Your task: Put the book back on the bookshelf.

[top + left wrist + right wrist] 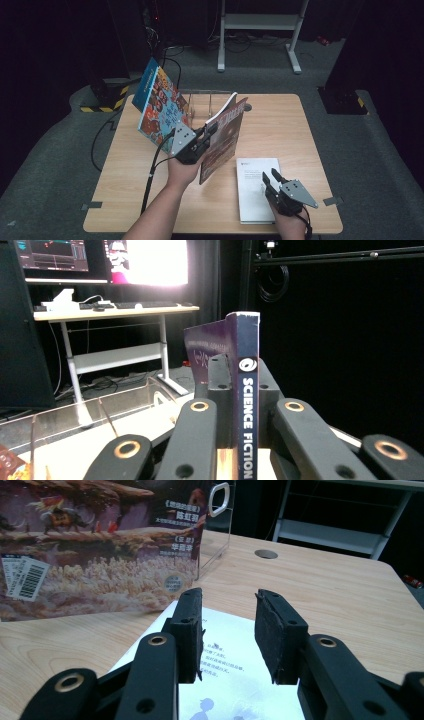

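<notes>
Item 1, science fiction book: I hold it upright above the table, pinched at the spine by my left gripper. In the left gripper view the jaws press on both sides of the spine, low on the book. Risk: the grip sits at one edge only, so I judge the covers could fan open or the book could pivot and slip out as I carry it on.

Item 2, clear rack: it stands at the far edge of the table, just behind the held book. Risk: if I bring the book in tilted, its lower corner could catch a divider and push the rack back towards the edge.

Item 3, blue picture book: it leans steeply at the rack's left end, close beside the held book. Risk: a brush from my gripper or the red cover could tip it over.

Item 4, white booklet: it lies flat near the front edge on the right. My right gripper hovers over it, jaws spread with nothing between them; in the right gripper view the pads stand apart above the page. Risk: a flat, thin booklet gives little to bite, so closing here may only scrape or crease the cover.
</notes>
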Motion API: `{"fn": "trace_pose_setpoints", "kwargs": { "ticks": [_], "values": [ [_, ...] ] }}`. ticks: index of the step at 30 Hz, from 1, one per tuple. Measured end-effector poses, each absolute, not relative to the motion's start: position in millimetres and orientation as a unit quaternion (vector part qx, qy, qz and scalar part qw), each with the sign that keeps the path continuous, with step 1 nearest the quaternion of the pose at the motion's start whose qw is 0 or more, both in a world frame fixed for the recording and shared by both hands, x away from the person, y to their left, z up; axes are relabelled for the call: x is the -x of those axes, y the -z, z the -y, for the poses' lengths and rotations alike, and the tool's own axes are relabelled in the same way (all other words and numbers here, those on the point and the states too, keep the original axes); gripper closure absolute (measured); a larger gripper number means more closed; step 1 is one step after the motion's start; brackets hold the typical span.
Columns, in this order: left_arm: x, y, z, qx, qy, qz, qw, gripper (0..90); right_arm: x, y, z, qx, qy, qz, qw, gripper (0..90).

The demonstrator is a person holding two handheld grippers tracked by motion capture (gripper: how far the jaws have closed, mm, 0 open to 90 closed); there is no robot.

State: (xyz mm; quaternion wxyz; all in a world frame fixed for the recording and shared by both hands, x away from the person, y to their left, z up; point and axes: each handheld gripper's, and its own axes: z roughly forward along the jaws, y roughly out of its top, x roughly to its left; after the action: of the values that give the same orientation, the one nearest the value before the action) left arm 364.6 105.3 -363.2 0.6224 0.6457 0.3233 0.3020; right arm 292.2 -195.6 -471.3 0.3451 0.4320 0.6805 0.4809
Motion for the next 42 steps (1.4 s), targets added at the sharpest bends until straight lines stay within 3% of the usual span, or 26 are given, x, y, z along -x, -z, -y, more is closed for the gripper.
{"fn": "trace_pose_setpoints", "kwargs": {
  "ticks": [21,42],
  "values": [
    [-327.4,387.3,-158.0,-0.657,-0.287,-0.309,0.624,83.4,-293.3,474.2,192.6,-0.432,-0.472,-0.683,0.350,63.5],
    [-316.7,384.9,-161.6,-0.680,-0.311,-0.314,0.586,79.7,-295.8,478.5,194.5,-0.439,-0.459,-0.688,0.349,62.4]
  ]
}}
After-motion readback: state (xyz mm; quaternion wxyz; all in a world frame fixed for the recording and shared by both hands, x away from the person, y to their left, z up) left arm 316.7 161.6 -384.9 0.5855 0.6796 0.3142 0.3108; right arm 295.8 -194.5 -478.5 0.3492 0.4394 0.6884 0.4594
